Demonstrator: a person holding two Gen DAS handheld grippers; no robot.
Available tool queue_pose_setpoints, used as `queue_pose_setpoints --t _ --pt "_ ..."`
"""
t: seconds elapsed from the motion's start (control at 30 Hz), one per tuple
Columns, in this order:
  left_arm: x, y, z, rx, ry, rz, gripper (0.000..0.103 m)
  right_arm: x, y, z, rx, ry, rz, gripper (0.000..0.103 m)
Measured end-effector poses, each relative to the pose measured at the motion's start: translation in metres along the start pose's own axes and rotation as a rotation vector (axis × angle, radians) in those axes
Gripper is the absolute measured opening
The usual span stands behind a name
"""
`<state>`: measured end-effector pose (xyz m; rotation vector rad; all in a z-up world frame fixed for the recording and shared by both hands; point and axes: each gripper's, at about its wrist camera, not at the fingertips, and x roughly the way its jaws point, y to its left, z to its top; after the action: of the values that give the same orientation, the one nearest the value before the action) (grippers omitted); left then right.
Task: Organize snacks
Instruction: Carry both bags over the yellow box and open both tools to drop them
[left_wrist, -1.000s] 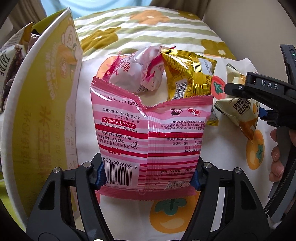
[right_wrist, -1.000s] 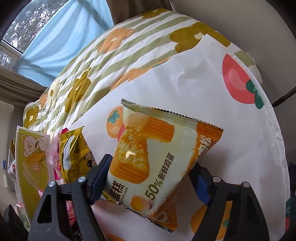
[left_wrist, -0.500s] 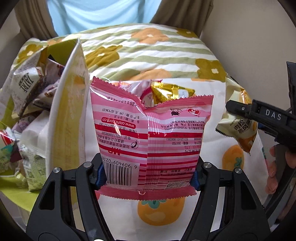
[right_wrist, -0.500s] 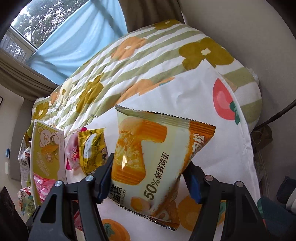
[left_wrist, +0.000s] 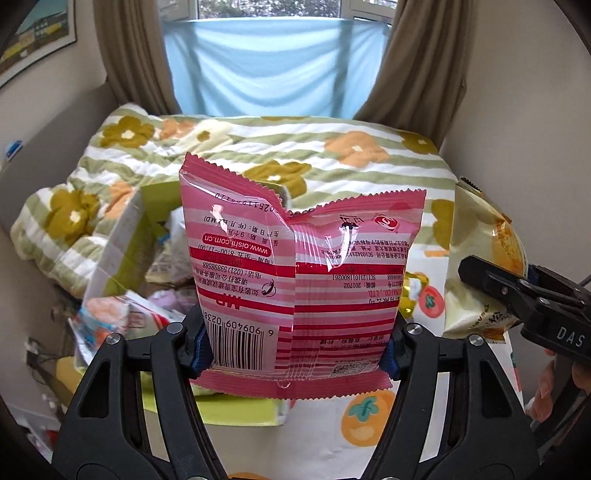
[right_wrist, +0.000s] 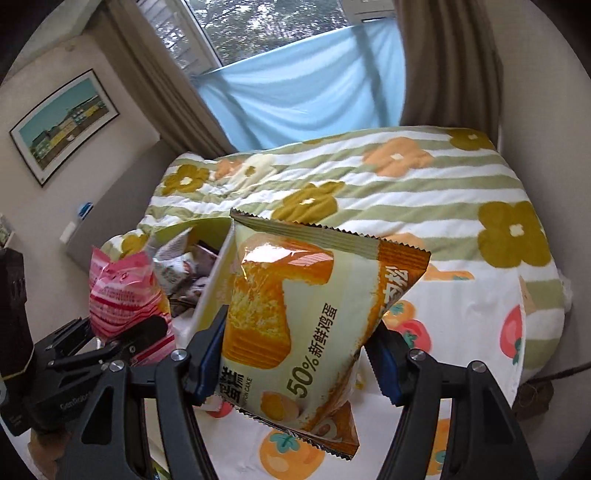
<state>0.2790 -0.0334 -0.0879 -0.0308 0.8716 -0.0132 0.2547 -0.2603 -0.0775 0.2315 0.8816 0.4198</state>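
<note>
Hidden parts: box (left_wrist: 122, 254) contents lie half behind the pink snack bag (left_wrist: 295, 280) in the left wrist view; only scraps of wrappers show, too jumbled to name.
Cut off: yellow cake packet (left_wrist: 480, 266) runs behind the right gripper's black finger at the left view's right edge; part of a hand (left_wrist: 546, 384) shows below it.
Hard to read: print on the pink bag faces the left camera upside down; small text is not legible.
Left gripper (left_wrist: 295, 350): blue pads press both lower edges of the pink snack bag, clamped, bag upright above the fruit-print cloth (left_wrist: 321, 435), beside the box.
Right gripper (right_wrist: 295, 365): pads squeeze the yellow cake packet (right_wrist: 306, 317) at its sides, clamped, packet tilted, held above the cloth (right_wrist: 461, 332).
Right view only: framed picture (right_wrist: 62, 125) on the wall; the pink bag (right_wrist: 125, 291) seen from its side in the left gripper (right_wrist: 110, 339); the box's open top (right_wrist: 207, 266) with dark wrappers inside.
Left view only: barcode side of the pink bag; a small gold wrapper (left_wrist: 410, 299) on the cloth behind it.
Both views: flowered striped quilt (left_wrist: 332, 155), blue sheet (left_wrist: 273, 62) across the window.
</note>
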Motion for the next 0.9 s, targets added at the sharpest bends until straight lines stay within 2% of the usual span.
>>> queue_pose_setpoints --t 0.13,0.3,0.47,0.63,0.67,0.7,0.77,0.9 --pt "-0.004 0.048 0.017 -0.019 -0.009 0.024 0.065 0.012 0.045 0.006 -0.034 -0.007 0.065 0.064" --pt "0.006 0.113 0.038 -0.023 0.005 0.023 0.065 0.038 0.092 0.009 -0.034 -0.004 0.089 0.064" --pt "0.043 0.167 0.055 -0.004 0.062 -0.019 0.065 0.071 0.131 0.010 -0.038 0.022 0.060 0.064" --pt "0.079 0.192 0.061 0.038 0.130 -0.096 0.067 0.093 0.154 0.007 -0.013 0.047 0.005 0.064" --pt "0.083 0.195 0.061 0.042 0.134 -0.113 0.073 0.096 0.156 0.006 -0.006 0.051 -0.008 0.064" --pt "0.086 0.197 0.062 0.044 0.139 -0.128 0.088 0.098 0.159 0.004 0.002 0.055 -0.022 0.064" --pt "0.087 0.202 0.062 0.048 0.129 -0.158 0.103 0.103 0.163 -0.001 0.023 0.066 -0.048 0.064" --pt "0.083 0.209 0.058 0.063 0.125 -0.170 0.103 0.110 0.170 -0.009 0.043 0.082 -0.092 0.064"
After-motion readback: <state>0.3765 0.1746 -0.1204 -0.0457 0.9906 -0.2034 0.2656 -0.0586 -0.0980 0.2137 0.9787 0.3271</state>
